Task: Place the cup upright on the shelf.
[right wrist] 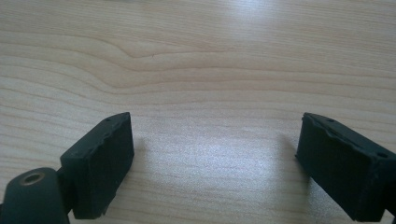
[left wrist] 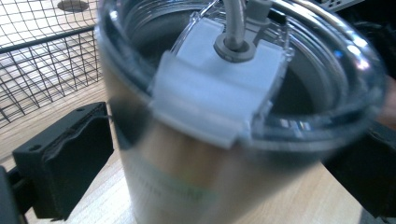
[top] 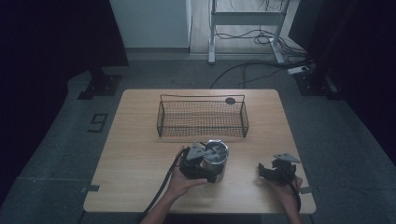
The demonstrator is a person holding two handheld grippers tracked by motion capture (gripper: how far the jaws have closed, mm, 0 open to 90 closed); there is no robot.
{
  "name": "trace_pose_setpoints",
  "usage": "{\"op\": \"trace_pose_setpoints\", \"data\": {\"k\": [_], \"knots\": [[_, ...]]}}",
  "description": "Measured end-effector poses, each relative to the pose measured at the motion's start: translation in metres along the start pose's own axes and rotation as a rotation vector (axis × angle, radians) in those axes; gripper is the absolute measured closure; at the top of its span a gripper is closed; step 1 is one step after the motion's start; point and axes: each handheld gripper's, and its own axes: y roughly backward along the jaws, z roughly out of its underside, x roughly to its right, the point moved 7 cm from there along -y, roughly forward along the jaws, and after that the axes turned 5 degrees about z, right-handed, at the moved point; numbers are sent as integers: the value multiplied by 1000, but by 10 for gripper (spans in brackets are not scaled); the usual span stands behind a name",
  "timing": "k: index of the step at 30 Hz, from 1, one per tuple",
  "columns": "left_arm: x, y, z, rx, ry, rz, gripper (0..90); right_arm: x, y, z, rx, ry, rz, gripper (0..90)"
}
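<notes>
Tumbler [left wrist: 196,154] first: a steel cup with a clear lid and a straw through a white slider stands upright on the tabletop [top: 140,154], near the front edge and just in front of the wire basket [top: 202,118]. The left hand-held gripper [top: 205,168] has its jaws spread wide around the tumbler's body. In the left gripper view one black pad [left wrist: 65,158] stands plainly apart from the steel wall on one side, and the other jaw sits dark at the far edge of the picture, where I cannot tell whether it touches. So the cup is bracketed but, as I judge it, not yet gripped; the blur on it suggests the hand is in motion.

The right hand-held gripper [top: 271,171] rests over bare wood well to the right of the cup, jaws wide apart with nothing between them [right wrist: 210,154].

The step in hand looks like the approach for a grasp on the tumbler. The next move calls for centring the cup between the pads, below the lid's rim so the pads meet the steel wall rather than the clear plastic, and then closing squarely. The wall is smooth and round, so an off-centre squeeze could push it sideways or tip it. The basket, empty behind it, is the likely destination.
</notes>
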Motion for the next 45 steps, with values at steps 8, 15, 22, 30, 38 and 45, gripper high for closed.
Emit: {"op": "trace_pose_setpoints", "data": {"k": [8, 15, 22, 30, 38, 45], "knots": [[-1, -11, -1, 9, -16, -18, 0, 0, 0, 0, 0, -3, 3, 110], [-1, -18, 3, 8, -57, -64, 22, 1, 0, 0, 2, -6, 4, 115], [0, -16, 3, 1, -81, -59, 31, 1, 0, 0, 3, -9, 7, 122], [-1, -11, 3, 2, -85, -47, 37, 2, 1, 0, 2, -15, 13, 128], [-7, 0, -3, 11, -47, -64, 38, 2, 1, 0, 3, -16, 14, 128], [-12, 6, -16, 43, -24, -87, 39, 2, 1, 0, 3, -16, 14, 128]]}}
